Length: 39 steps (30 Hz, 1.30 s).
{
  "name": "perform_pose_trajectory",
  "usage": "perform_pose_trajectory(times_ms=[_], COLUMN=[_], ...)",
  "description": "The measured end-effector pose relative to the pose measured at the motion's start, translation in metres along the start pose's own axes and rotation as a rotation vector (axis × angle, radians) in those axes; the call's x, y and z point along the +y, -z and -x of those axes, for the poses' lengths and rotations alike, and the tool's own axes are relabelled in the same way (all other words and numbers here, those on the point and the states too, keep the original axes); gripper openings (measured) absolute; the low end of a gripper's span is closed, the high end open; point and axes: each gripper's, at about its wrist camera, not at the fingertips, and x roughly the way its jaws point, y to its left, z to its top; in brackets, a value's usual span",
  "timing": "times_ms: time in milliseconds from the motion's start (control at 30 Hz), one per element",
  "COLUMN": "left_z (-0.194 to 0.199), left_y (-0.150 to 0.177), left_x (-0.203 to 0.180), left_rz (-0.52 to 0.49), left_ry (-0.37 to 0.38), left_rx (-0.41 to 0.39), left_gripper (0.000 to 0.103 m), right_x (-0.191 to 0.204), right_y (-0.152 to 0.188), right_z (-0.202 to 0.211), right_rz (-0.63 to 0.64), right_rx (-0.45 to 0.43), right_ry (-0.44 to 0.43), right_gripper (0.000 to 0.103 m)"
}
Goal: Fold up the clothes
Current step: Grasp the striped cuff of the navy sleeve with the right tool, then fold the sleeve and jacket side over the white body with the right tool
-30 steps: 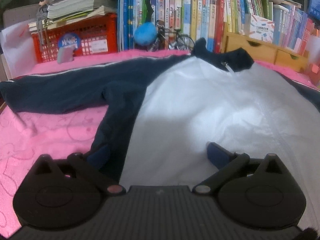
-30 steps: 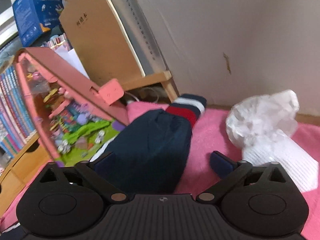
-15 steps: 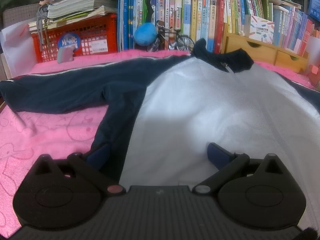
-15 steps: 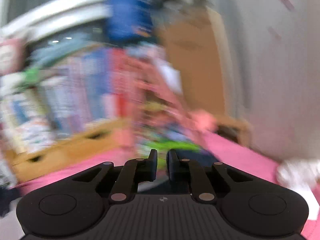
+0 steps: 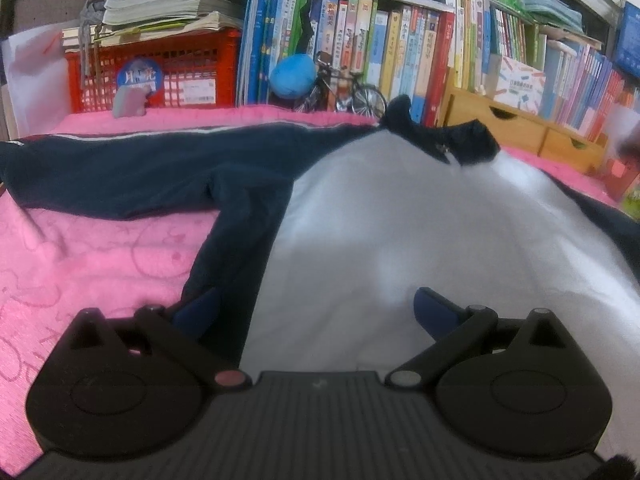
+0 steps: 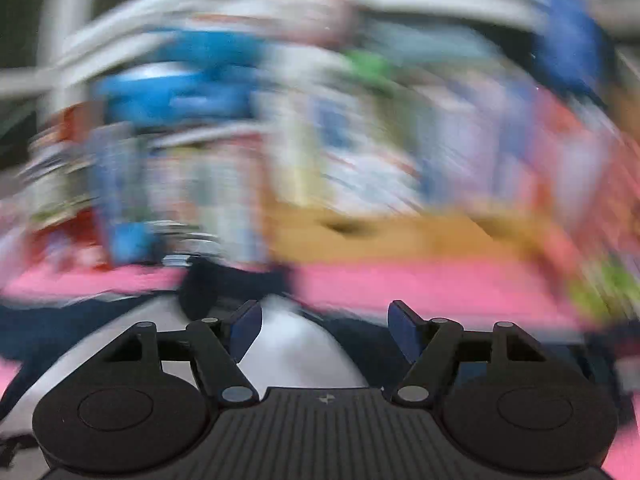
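A jacket with a white body (image 5: 400,232) and navy sleeves lies spread flat on the pink blanket (image 5: 88,264). Its left sleeve (image 5: 120,168) stretches out to the left and its navy collar (image 5: 440,140) points at the bookshelf. My left gripper (image 5: 316,312) is open and empty, low over the jacket's bottom hem near the left seam. In the heavily blurred right wrist view, my right gripper (image 6: 320,332) is open and empty above the white body (image 6: 292,344), with the collar (image 6: 208,284) just ahead.
A bookshelf full of books (image 5: 400,48) lines the back. A red crate (image 5: 160,76) under stacked books, a blue plush ball (image 5: 292,76) and a small model bicycle (image 5: 348,92) stand in front of it. Wooden drawers (image 5: 516,128) are at the back right.
My right gripper shut by the right cuff, swung quickly left toward the jacket's middle, and has opened again. The left gripper has barely moved.
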Motion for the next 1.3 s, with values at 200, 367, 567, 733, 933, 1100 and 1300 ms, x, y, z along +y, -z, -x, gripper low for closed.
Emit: perform_pose_trajectory(times_ms=[200,367,567,733,933,1100,1300], left_z=[0.0,-0.001,-0.004,-0.003,0.0,0.002,0.006], left_y=[0.0,0.001,0.0,0.001,0.001,0.001,0.001], left_x=[0.0,-0.003,-0.009,-0.004,0.003,0.007,0.016], left_rz=[-0.002,-0.008,-0.053,-0.027,0.009,0.031,0.096], left_ry=[-0.002,-0.009,-0.041,-0.02,0.011,0.029,0.079], left_rx=[0.001,0.003,0.018,0.007,-0.009,-0.019,-0.037], left_gripper=[0.103,0.103,0.103,0.103,0.103,0.103,0.103], right_x=[-0.165,-0.242,-0.241,-0.2,-0.04,0.082,0.089], right_y=[0.005,0.01,0.001,-0.02,-0.056,-0.056,-0.038], right_z=[-0.011,-0.048,-0.067,-0.042,-0.041,-0.038,-0.022], right_rz=[-0.462,-0.621,-0.56,-0.495,-0.244,-0.119,0.037], right_rx=[-0.064,-0.006,0.046,0.009,0.069,0.19,0.139], right_ry=[0.426,0.423,0.325,0.245,-0.119,-0.607,-0.429], right_gripper=[0.088,0.102,0.031,0.015,0.015,0.075,0.084])
